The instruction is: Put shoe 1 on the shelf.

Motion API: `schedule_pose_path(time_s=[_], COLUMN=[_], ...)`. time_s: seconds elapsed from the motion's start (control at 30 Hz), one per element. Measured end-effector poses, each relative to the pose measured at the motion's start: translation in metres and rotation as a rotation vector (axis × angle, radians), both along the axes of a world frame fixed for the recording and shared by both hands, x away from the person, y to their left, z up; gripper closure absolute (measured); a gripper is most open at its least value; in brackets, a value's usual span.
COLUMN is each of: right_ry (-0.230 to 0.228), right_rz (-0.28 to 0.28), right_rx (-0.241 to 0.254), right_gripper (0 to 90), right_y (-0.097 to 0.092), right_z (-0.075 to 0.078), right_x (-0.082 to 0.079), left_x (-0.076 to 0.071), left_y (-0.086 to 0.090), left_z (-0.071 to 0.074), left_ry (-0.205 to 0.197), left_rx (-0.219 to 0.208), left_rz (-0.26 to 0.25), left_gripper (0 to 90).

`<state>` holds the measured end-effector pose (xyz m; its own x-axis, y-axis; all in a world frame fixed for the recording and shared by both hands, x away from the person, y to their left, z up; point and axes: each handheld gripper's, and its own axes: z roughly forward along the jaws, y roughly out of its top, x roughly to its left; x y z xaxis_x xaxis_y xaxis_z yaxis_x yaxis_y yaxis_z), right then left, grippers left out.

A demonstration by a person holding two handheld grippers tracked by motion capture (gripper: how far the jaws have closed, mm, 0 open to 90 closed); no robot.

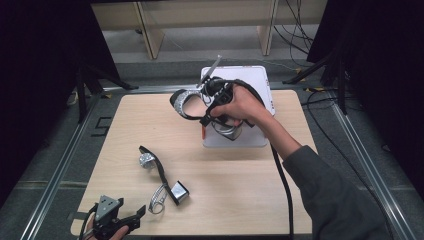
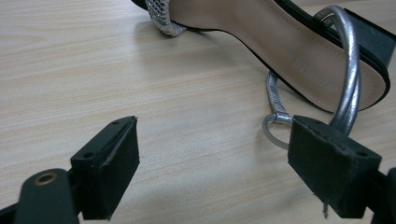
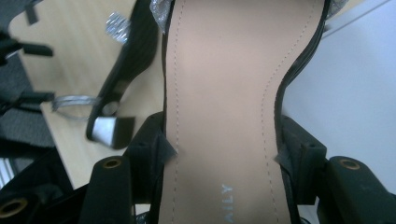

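Note:
My right gripper [image 1: 210,107] hangs above the back of the table, shut on a black sandal [image 1: 184,104] with a silver toe strap. In the right gripper view its pads [image 3: 149,154] clamp both edges of the sandal's beige insole [image 3: 219,93]. The matching sandal [image 1: 159,175] lies on its side on the wooden table [image 1: 240,180], its block heel towards me. My left gripper [image 1: 136,217] rests at the table's near left corner, open. In the left gripper view its gripper [image 2: 215,163] stands just short of that sandal [image 2: 280,42], beside its silver ankle strap [image 2: 348,70], with nothing between the jaws.
A white box [image 1: 260,80] sits at the back middle of the table, under and behind the right hand; it also shows as a white box [image 3: 345,93] beside the held sandal. Dark stands and cables flank the table.

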<state>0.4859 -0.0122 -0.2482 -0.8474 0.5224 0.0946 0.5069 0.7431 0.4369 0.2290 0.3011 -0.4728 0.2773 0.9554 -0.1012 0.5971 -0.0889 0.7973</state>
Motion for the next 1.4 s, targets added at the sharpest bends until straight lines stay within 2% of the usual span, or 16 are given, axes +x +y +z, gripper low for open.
schedule_pose_path(time_s=[0.17,0.4,0.43,0.47,0.53,0.57,0.63,0.77,0.8,0.9,0.97,1.0,1.1,1.13,1.37,1.4], right_ry=[0.006,0.002,0.002,0.023,0.026,0.022,0.051,0.055,0.059,0.066,0.081,0.076,0.090,0.098,0.111,0.133], right_rz=[-0.092,-0.287,-0.307,-0.364,-0.412,-0.452,-0.527,-0.599,-0.623,-0.648,-0.700,-0.717,-0.761,-0.776,-0.747,-0.746], right_rx=[0.005,0.016,0.020,0.032,0.047,0.041,0.036,0.034,0.031,0.040,0.033,0.036,0.076,0.112,0.172,0.179], right_gripper=[42.8,42.8,42.8,42.8,42.7,42.8,42.7,42.7,42.6,42.6,42.4,42.3,39.1,37.9,25.6,24.4], right_y=[-0.002,-0.017,-0.019,-0.022,-0.027,-0.030,-0.032,-0.035,-0.034,-0.036,-0.034,-0.034,-0.034,-0.034,-0.035,-0.036], right_z=[0.001,-0.004,-0.004,-0.005,-0.009,-0.012,-0.016,-0.022,-0.024,-0.030,-0.032,-0.034,-0.037,-0.037,-0.025,-0.021], right_x=[0.030,0.077,0.081,0.086,0.095,0.101,0.107,0.116,0.118,0.126,0.128,0.130,0.132,0.132,0.126,0.123], left_x=[0.000,0.000,0.000,0.000,0.001,0.001,0.000,0.000,0.000,0.000,-0.001,0.000,0.000,0.000,-0.001,-0.001], left_y=[0.001,0.001,0.001,0.001,0.000,0.000,0.001,0.001,-0.001,-0.001,0.000,0.000,0.000,0.000,0.000,-0.001], left_z=[0.000,0.000,0.000,0.000,-0.001,-0.001,0.000,0.001,0.000,-0.001,0.001,0.000,0.000,0.000,0.001,0.001], left_ry=[0.003,-0.004,-0.001,-0.002,-0.005,-0.004,0.002,0.010,0.004,-0.001,0.008,-0.003,-0.004,-0.005,0.001,0.000], left_rx=[0.002,-0.004,-0.004,-0.006,-0.008,-0.008,-0.002,0.010,-0.002,-0.008,0.005,-0.010,-0.009,-0.011,-0.003,-0.010], left_rz=[-0.003,-0.005,-0.004,-0.005,-0.006,-0.004,-0.004,-0.013,-0.006,-0.013,-0.015,-0.014,-0.018,-0.019,-0.019,-0.013], left_gripper=[16.2,16.2,16.2,16.2,16.2,16.2,16.2,16.2,16.2,16.2,16.2,16.2,16.2,16.2,16.2,16.2])
